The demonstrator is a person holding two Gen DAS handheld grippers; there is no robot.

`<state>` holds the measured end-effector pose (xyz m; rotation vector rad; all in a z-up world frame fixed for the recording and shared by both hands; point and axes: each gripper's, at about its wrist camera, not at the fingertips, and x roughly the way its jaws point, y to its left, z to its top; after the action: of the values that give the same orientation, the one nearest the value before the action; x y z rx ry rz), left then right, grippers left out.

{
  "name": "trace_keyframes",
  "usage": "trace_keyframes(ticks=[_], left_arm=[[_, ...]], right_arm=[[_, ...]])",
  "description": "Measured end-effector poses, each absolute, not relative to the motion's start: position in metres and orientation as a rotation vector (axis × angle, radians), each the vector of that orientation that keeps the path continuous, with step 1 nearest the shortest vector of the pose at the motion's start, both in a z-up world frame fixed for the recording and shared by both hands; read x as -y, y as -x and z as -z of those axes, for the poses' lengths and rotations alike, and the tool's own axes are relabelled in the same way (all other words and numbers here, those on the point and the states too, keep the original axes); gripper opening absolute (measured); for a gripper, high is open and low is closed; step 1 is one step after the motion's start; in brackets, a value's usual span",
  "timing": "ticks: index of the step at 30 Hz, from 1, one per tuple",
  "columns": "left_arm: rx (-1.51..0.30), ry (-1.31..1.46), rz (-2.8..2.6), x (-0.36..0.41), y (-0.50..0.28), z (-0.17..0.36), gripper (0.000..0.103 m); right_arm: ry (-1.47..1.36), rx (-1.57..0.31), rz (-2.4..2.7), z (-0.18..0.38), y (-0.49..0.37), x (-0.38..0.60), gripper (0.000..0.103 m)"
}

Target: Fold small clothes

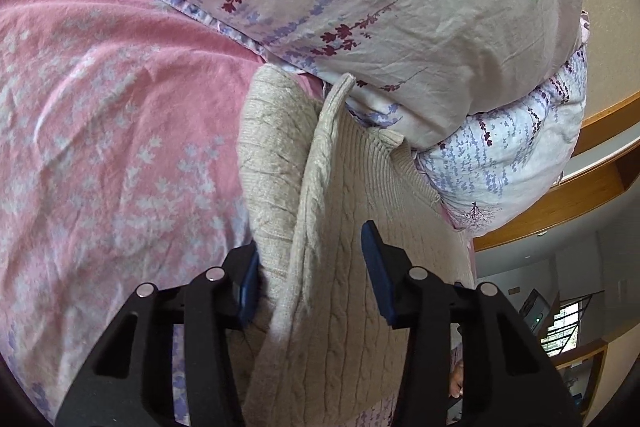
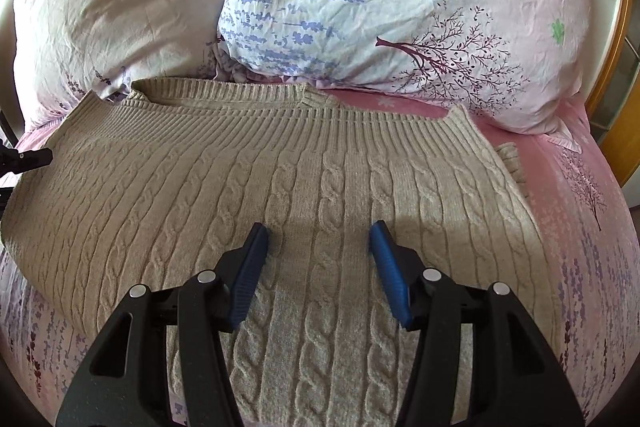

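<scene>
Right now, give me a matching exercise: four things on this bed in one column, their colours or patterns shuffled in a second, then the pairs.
Things:
1. sweater
2. bedsheet
3. pillow with the tree print
4. pads on the right gripper fingers

Colours or patterns:
A. blue
B. pink with pale flowers
C. beige cable knit
D. white with lavender sprigs and a dark tree

Pairs: 1-C, 2-B, 3-D, 4-A
</scene>
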<state>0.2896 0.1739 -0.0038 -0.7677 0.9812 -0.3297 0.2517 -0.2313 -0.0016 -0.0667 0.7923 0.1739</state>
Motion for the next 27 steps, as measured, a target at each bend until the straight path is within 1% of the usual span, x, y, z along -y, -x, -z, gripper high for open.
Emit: trace_keyframes(ticks=[3, 5, 6, 7, 8, 10, 12, 16, 19, 20, 22, 24, 25, 27], left_arm=[[-0.990, 0.745, 0.312, -0.167, -0.292, 0.002, 0.044], [-1.000, 0.729, 0.297, -0.163, -0.294, 0.002, 0.041], [-1.003, 0.717, 0.287, -0.162, -0.294, 0.001, 0.037], [-1.006, 0.704, 0.272, -0.161, -0.294, 0.001, 0.030], [-1.009, 0.703, 0.264, -0.160, -0.295, 0.001, 0.029], [-1.006, 0.728, 0.269, -0.164, -0.295, 0.002, 0.019], [-1.002, 0.756, 0.281, -0.167, -0.294, 0.001, 0.017], [-0.971, 0.800, 0.325, -0.167, -0.291, -0.010, 0.015], [-0.929, 0.854, 0.385, -0.162, -0.289, -0.027, 0.014], [-0.915, 0.858, 0.399, -0.157, -0.288, -0.034, 0.014], [-0.887, 0.860, 0.429, -0.145, -0.288, -0.048, 0.014], [-0.867, 0.876, 0.471, -0.130, -0.288, -0.061, 0.014], [-0.860, 0.881, 0.490, -0.121, -0.289, -0.066, 0.014], [-0.854, 0.877, 0.528, -0.101, -0.291, -0.076, 0.014]], right_arm=[[0.070, -0.790, -0.174, 0.002, -0.252, 0.231, 0.056], [0.070, -0.791, -0.175, 0.002, -0.252, 0.231, 0.056], [0.071, -0.791, -0.175, 0.002, -0.252, 0.231, 0.056], [0.071, -0.791, -0.175, 0.003, -0.252, 0.231, 0.056], [0.071, -0.791, -0.175, 0.003, -0.252, 0.231, 0.056], [0.071, -0.791, -0.176, 0.003, -0.252, 0.231, 0.056], [0.070, -0.792, -0.177, 0.003, -0.253, 0.232, 0.056], [0.055, -0.803, -0.195, 0.001, -0.254, 0.235, 0.057], [-0.010, -0.804, -0.225, -0.005, -0.253, 0.245, 0.058], [-0.060, -0.797, -0.242, -0.008, -0.253, 0.252, 0.059], [-0.141, -0.781, -0.275, -0.013, -0.251, 0.265, 0.065], [-0.209, -0.763, -0.323, -0.019, -0.249, 0.279, 0.066], [-0.244, -0.756, -0.356, -0.022, -0.249, 0.286, 0.069], [-0.296, -0.748, -0.411, -0.027, -0.248, 0.297, 0.071]])
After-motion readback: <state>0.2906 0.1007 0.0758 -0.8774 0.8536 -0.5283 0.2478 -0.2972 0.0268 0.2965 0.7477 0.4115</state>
